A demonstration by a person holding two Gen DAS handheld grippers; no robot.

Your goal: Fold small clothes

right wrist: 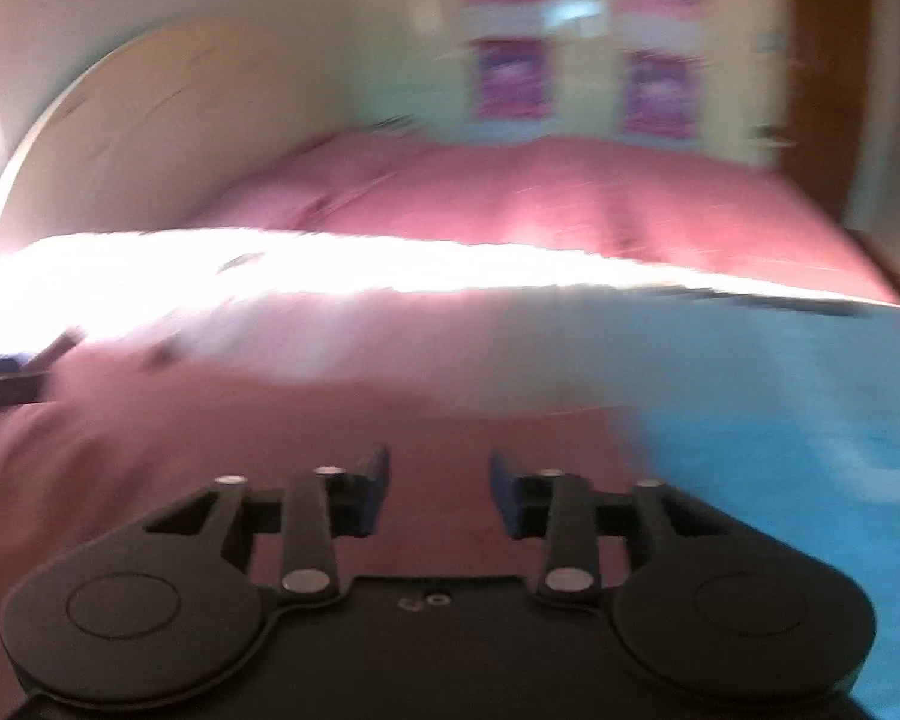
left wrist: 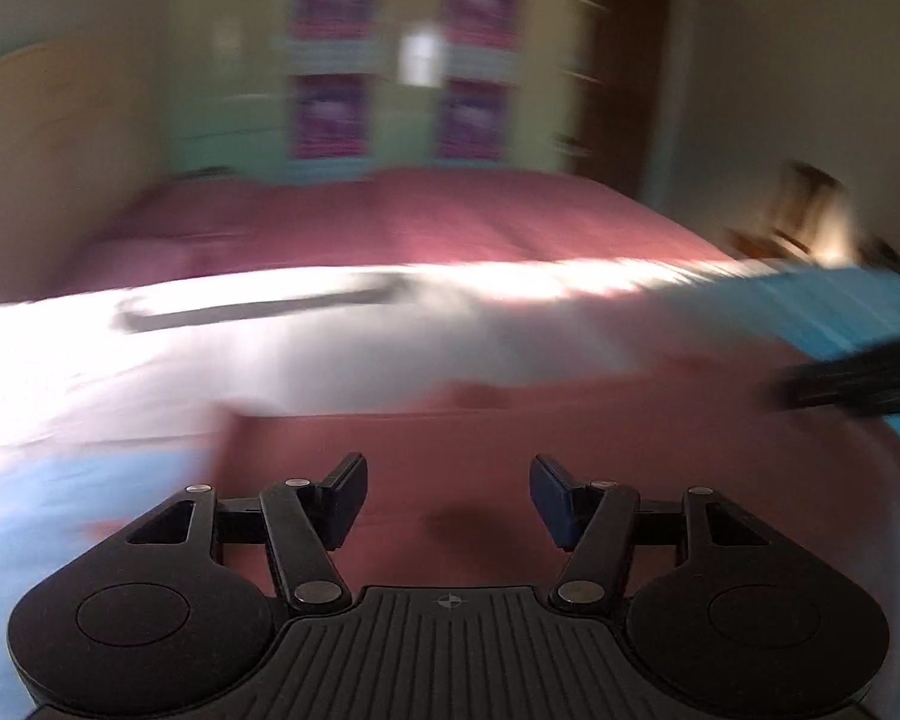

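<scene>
Both views are motion-blurred. A reddish-pink garment lies flat on the bed right in front of my left gripper, which is open and empty above it. In the right wrist view the same pink cloth lies under my right gripper, also open and empty. A light blue cloth lies to the right of it; it also shows in the left wrist view at the right and at the lower left. The right gripper shows as a dark blur at the right edge.
The bed has a maroon cover with a bright sunlit band across it. A curved wooden headboard stands at the left. A wardrobe with purple panels and a brown door are behind the bed.
</scene>
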